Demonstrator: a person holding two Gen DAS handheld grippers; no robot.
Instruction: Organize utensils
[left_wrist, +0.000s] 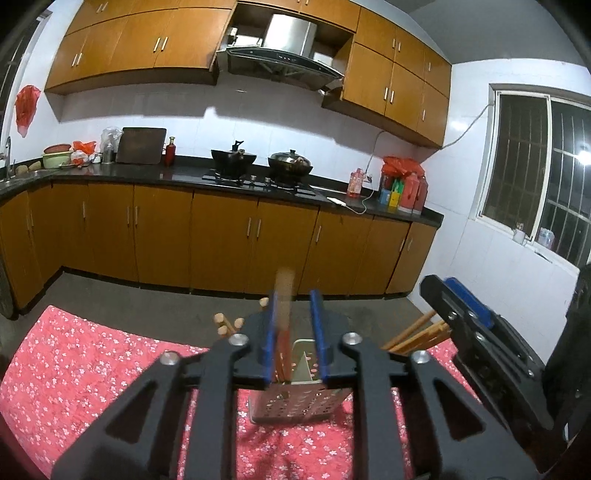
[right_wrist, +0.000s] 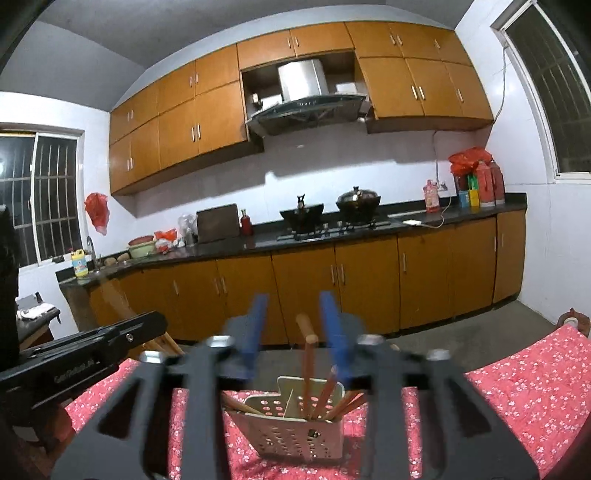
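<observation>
The left gripper (left_wrist: 295, 332) stands slightly parted; a blurred chopstick (left_wrist: 283, 314) rises between its blue pads, and whether they press it I cannot tell. The right gripper (right_wrist: 295, 336) is open, with upright chopsticks (right_wrist: 308, 362) standing loose between its jaws. Both hang above a perforated cream utensil holder (right_wrist: 291, 432) on the red floral tablecloth (right_wrist: 517, 387). The cloth's far edge lies just beyond the holder, with bare floor reaching to the cabinets (right_wrist: 306, 291). In the holder, wooden chopsticks lean in its right compartment and a few in its left.
</observation>
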